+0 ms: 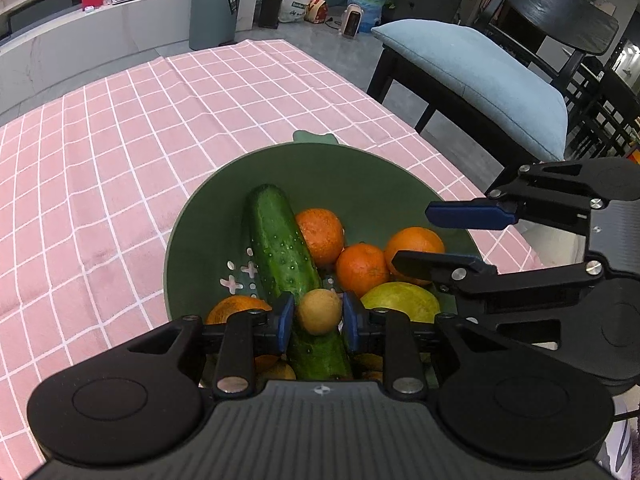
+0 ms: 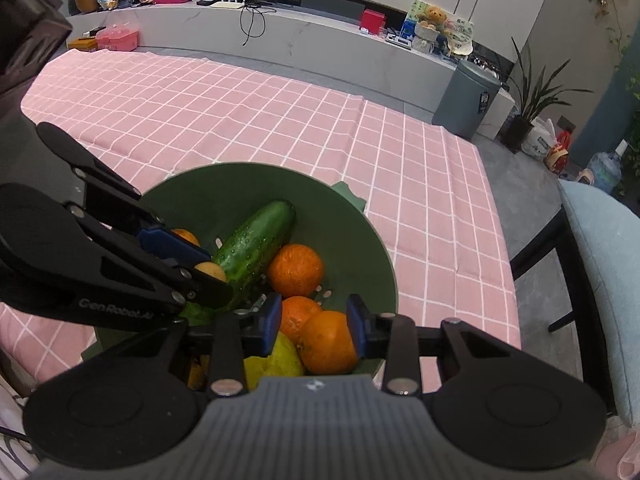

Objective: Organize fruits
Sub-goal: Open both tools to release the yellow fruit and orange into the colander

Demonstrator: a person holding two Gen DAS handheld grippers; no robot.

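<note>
A green colander bowl [image 1: 360, 184] on the pink checked tablecloth holds a cucumber [image 1: 280, 248], several oranges [image 1: 322, 234] and a yellow-green fruit [image 1: 400, 302]. My left gripper [image 1: 317, 316] is shut on a small tan round fruit [image 1: 319, 311], just above the cucumber. In the right wrist view the bowl [image 2: 360, 236] and cucumber [image 2: 256, 240] show again. My right gripper [image 2: 313, 326] is around an orange [image 2: 326, 342], the right pad touching it, with a gap at the left pad. The left gripper [image 2: 208, 270] and its tan fruit [image 2: 212, 271] show at left there.
The pink tablecloth [image 1: 120, 184] spreads to the left and behind the bowl. A black chair with a light blue cushion [image 1: 480, 76] stands off the table's right edge. A grey bin [image 1: 214, 12] and a counter lie beyond the table.
</note>
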